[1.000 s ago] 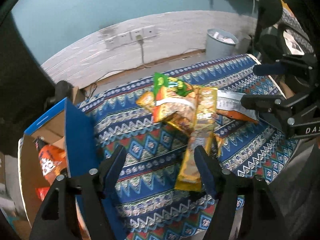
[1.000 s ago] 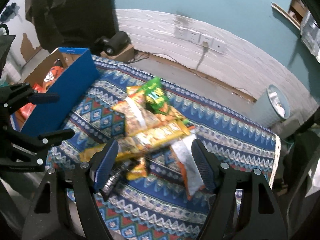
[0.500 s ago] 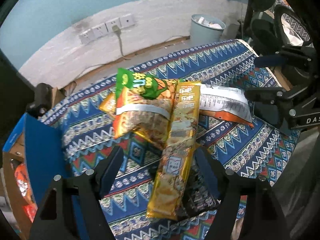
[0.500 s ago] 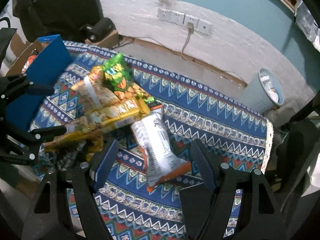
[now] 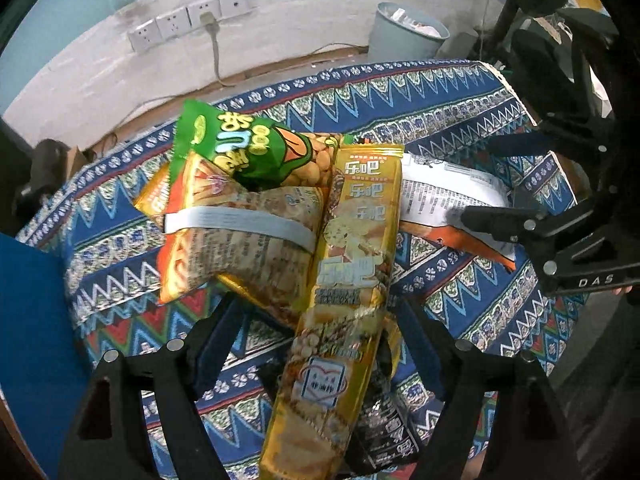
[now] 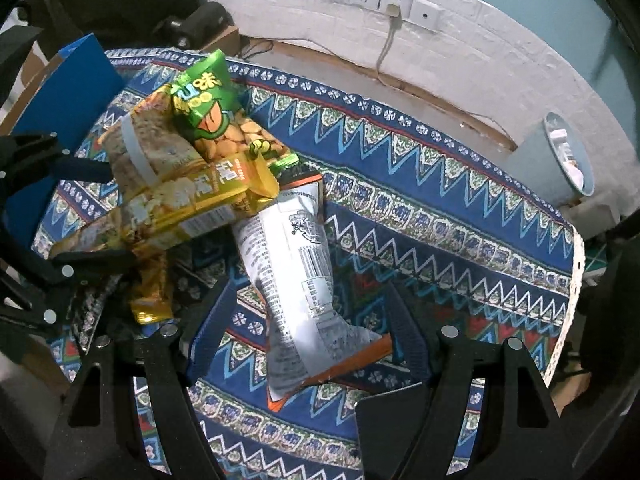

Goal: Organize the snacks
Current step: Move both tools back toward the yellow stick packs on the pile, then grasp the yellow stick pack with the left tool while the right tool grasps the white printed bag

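Observation:
A pile of snack bags lies on a patterned cloth table. A long yellow bag [image 5: 344, 300] lies over a gold-and-orange bag [image 5: 240, 236], with a green peanut bag [image 5: 248, 152] on top. A silver-and-orange bag [image 6: 304, 280] lies to the right. My left gripper [image 5: 324, 344] is open, its jaws on either side of the yellow bag. My right gripper [image 6: 304, 320] is open, its jaws on either side of the silver bag's near end. A dark packet [image 5: 388, 432] lies under the yellow bag.
A blue-sided cardboard box [image 6: 68, 92] stands at the table's left edge. A pale bin [image 6: 560, 160] stands on the floor beyond the table's right end. Wall sockets with a cable [image 6: 384, 0] are behind. A black stand [image 5: 560, 40] is at the right.
Both grippers have moved forward and down toward the pile. The left one now straddles the yellow bag and the right one straddles the silver bag. The bags have not moved.

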The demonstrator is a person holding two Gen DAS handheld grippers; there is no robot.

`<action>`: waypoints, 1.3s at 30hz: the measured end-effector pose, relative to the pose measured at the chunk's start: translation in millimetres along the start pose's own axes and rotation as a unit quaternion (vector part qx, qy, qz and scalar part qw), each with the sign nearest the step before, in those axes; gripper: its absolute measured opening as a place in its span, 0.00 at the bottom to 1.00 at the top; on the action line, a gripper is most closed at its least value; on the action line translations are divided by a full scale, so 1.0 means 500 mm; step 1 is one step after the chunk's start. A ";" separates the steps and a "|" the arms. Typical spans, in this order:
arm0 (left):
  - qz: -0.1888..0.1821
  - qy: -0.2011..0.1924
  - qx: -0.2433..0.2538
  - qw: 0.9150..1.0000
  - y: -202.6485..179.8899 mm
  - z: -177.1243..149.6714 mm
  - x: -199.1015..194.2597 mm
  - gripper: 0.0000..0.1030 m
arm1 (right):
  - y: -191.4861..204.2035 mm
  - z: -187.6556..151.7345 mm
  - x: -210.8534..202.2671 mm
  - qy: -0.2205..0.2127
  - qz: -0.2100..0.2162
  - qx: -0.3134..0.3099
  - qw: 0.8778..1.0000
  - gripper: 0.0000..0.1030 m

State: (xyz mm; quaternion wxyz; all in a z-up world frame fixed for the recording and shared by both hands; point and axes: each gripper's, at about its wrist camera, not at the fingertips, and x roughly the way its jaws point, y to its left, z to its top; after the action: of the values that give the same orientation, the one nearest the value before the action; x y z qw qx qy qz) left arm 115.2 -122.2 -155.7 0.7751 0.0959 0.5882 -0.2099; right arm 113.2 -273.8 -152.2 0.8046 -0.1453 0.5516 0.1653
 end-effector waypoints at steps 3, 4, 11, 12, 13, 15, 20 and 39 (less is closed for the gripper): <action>-0.003 0.005 0.001 1.000 -0.003 0.005 0.014 0.77 | -0.005 0.002 0.010 0.003 0.006 0.005 1.000 0.73; -0.004 0.006 0.003 1.000 -0.005 0.006 0.017 0.77 | -0.006 0.002 0.014 0.004 0.006 0.006 1.000 0.73; 0.005 0.015 0.026 1.000 -0.015 -0.009 0.032 0.39 | -0.002 0.008 0.036 0.014 0.009 0.002 1.000 0.73; 0.005 0.015 0.026 1.000 -0.014 -0.011 0.030 0.39 | 0.001 0.009 0.039 0.016 0.009 0.000 1.000 0.73; 0.007 0.011 0.027 1.000 -0.014 -0.014 0.027 0.39 | 0.005 0.011 0.043 0.017 0.009 -0.003 1.000 0.73; 0.011 0.005 0.030 0.999 -0.013 -0.021 0.017 0.38 | 0.012 0.013 0.049 0.020 0.008 -0.008 1.000 0.73; 0.009 -0.009 0.027 1.000 -0.008 -0.036 -0.009 0.38 | 0.026 0.021 0.065 0.026 0.007 -0.017 0.999 0.73; 0.032 -0.054 0.015 0.998 0.019 -0.067 -0.101 0.37 | 0.034 -0.028 0.075 0.041 -0.005 0.011 0.999 0.33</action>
State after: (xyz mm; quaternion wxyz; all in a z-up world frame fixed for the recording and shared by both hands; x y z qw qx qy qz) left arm 79.0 -89.4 -118.3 0.8107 0.1150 0.5385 -0.1989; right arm 106.9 -260.3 -193.2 0.7836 -0.1458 0.5851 0.1496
